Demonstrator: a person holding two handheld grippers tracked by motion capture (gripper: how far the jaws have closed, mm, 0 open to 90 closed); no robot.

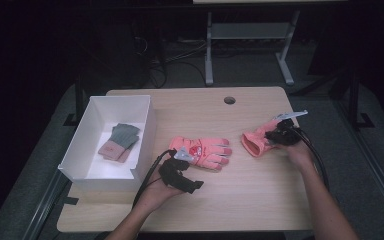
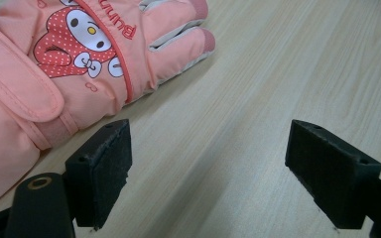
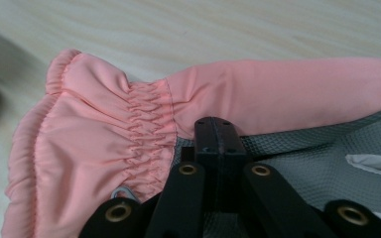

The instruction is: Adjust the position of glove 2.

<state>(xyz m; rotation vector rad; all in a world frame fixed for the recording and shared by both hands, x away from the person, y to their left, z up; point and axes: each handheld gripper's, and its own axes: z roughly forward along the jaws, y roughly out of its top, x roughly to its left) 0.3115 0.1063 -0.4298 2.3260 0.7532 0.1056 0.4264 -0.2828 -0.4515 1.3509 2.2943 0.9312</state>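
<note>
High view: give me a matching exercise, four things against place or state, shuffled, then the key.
Things:
1. left tongs
2. right tongs
3. bunny glove
4. grey-and-pink gloves

Place or state:
A. inside the white box
B. shut on the pink glove
C. flat on the table, mid-table
D. open, nothing between the jaws

Pairs: 1-D, 2-B, 3-C, 4-A

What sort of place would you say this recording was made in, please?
Probably a lab or workshop test station: a bare wooden table on a dark floor, loose cables behind it, and another metal-framed bench beyond.
</note>
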